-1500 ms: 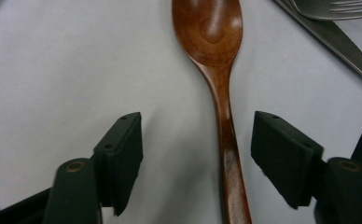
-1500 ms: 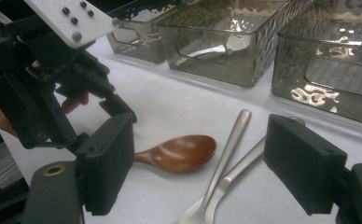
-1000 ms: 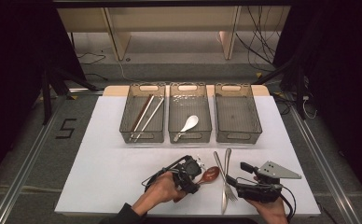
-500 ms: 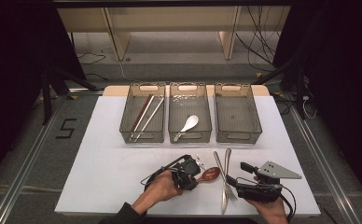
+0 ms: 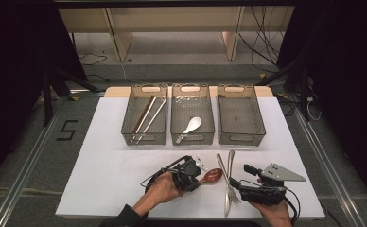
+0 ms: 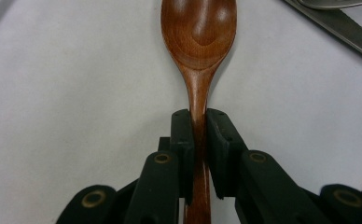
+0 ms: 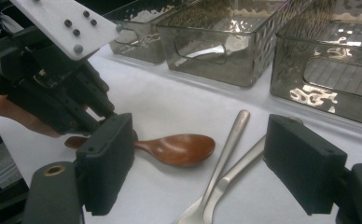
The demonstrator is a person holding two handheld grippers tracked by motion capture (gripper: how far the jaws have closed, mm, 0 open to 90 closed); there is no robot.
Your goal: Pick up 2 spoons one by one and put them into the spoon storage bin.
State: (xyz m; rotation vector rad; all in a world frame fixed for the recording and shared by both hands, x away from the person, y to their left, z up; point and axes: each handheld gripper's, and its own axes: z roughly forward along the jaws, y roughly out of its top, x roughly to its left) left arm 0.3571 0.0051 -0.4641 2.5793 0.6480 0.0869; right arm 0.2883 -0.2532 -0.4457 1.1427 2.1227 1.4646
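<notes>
Looking down at a white table [image 5: 101, 165] with 3 smoky clear bins in a row at the far side. Got a pair of chopsticks [image 5: 146, 118] in the left bin [image 5: 144, 90] and a white soup spoon [image 5: 191, 126] in the middle bin [image 5: 192, 90]. Can also make out the right bin [image 5: 240, 90] at the end of the row.

Down at the near edge: seeing the left gripper [image 5: 198, 178] held low in a hand [image 5: 160, 191], pointing right along the table. Have just been watching its jaws closing, and now finding them pinched tight on the handle of a brown wooden spoon [image 5: 213, 175]. Really clear from the left gripper view: left gripper [image 6: 198, 126] pads pressed against both sides of the handle, wooden spoon [image 6: 198, 32] sticking straight out ahead, bowl up. Lying flat on the table by the look of it, not lifted.

Right next to the bowl, spotting a metal fork [image 5: 231, 175] and a second metal utensil [image 5: 221, 163], crossed over each other, near the spoon but not touching it.

As for the right gripper [image 5: 240, 176]: sitting just right of the metal pieces, aimed left toward them, jaws spread wide with nothing pinched. Same story from the right gripper view: right gripper [image 7: 207, 163] pads well apart, wooden spoon [image 7: 179, 149] and both metal handles lying between and beyond them, untouched.
</notes>
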